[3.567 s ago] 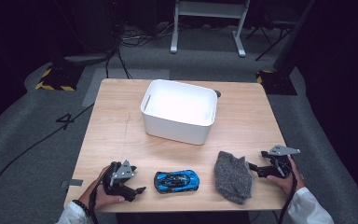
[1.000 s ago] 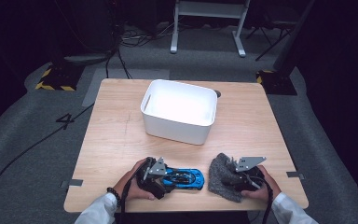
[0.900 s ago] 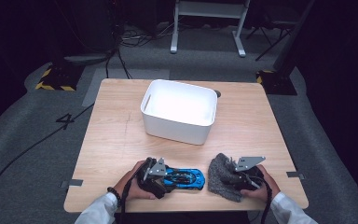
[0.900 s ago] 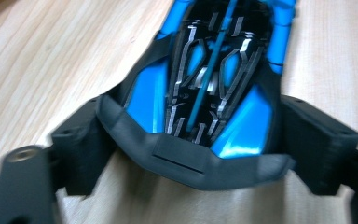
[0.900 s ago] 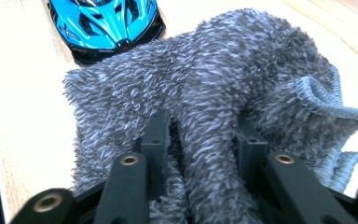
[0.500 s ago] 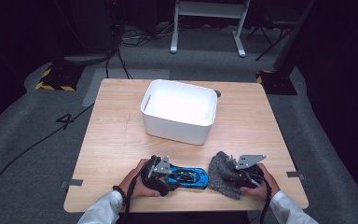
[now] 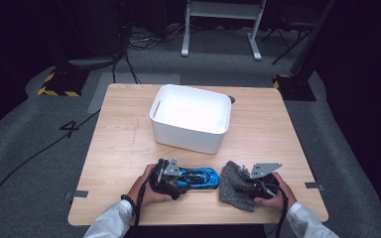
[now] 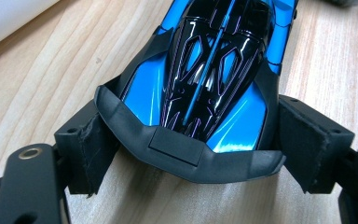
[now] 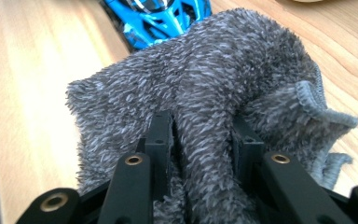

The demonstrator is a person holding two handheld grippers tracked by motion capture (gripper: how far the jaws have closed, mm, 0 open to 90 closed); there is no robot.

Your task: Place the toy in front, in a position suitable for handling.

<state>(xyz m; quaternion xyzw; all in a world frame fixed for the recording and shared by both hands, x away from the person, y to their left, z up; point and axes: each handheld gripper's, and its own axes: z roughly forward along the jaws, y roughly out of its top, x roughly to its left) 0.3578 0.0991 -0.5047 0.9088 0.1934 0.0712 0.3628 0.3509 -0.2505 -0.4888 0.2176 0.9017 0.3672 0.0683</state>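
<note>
I have both grabs made: my left hand-held gripper (image 7: 171,179) has just closed its jaws on the tail of the blue toy car (image 7: 196,177), and my right hand-held gripper (image 7: 248,186) pinches a fold of the grey cloth (image 7: 233,183). Both lie on the tabletop (image 7: 124,148); the white bin (image 7: 191,119) looks empty. Seconds ago, the grippers sat apart, holding nothing.

place: I read a lab or recording studio | cues: I see dark walls, grey carpet (image 7: 25,148), hazard-striped floor plates (image 7: 57,90), trailing cables (image 7: 129,44), a white stand (image 7: 222,22), tape marks, one lone wooden surface (image 7: 124,148)
</note>
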